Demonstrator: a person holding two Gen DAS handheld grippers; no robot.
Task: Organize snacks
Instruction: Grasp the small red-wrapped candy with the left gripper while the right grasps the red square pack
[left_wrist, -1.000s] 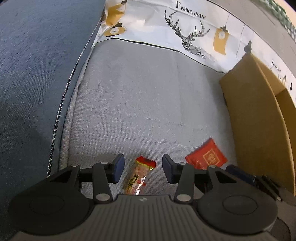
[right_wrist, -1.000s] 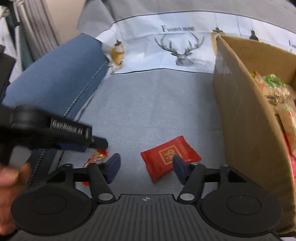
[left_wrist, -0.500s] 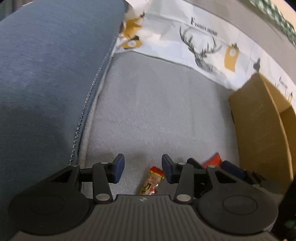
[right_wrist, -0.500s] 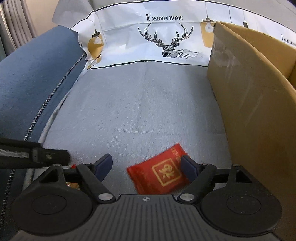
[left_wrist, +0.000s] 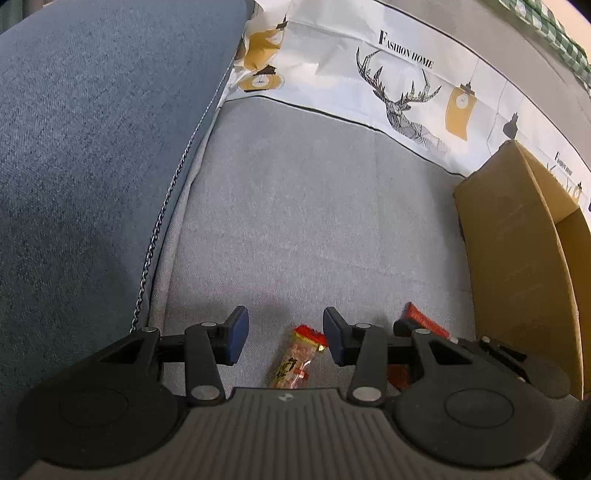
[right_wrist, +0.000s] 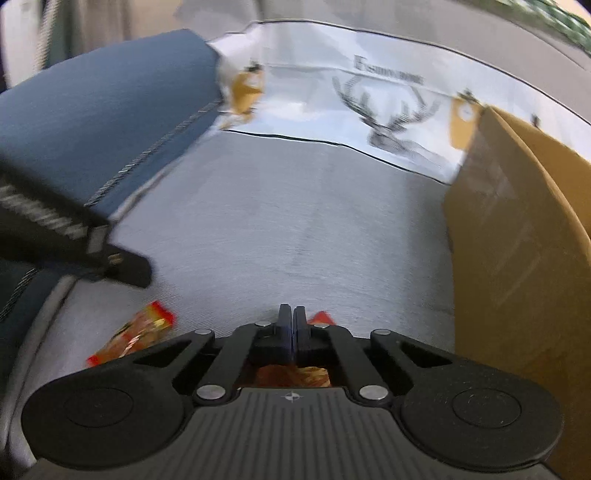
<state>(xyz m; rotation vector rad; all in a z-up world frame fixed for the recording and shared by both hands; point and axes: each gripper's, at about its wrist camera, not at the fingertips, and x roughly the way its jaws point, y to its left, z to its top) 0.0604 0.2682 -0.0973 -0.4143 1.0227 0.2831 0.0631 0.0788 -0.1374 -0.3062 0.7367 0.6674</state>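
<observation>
the left gripper (left_wrist: 282, 338) tilts steeply down over the grey sofa cushion (left_wrist: 314, 221), jaws partly apart and astride a narrow clear-wrapped snack stick with red ends (left_wrist: 295, 360), not pressing it. the right gripper (right_wrist: 291, 326), angled down, has just snapped closed on the flat red foil snack packet (right_wrist: 320, 317), beside the brown cardboard box (right_wrist: 517, 236).

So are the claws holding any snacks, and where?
The right claw is shut, seemingly pinching the red packet by its edge. The left claw is open around the orange snack stick, holding nothing.
</observation>
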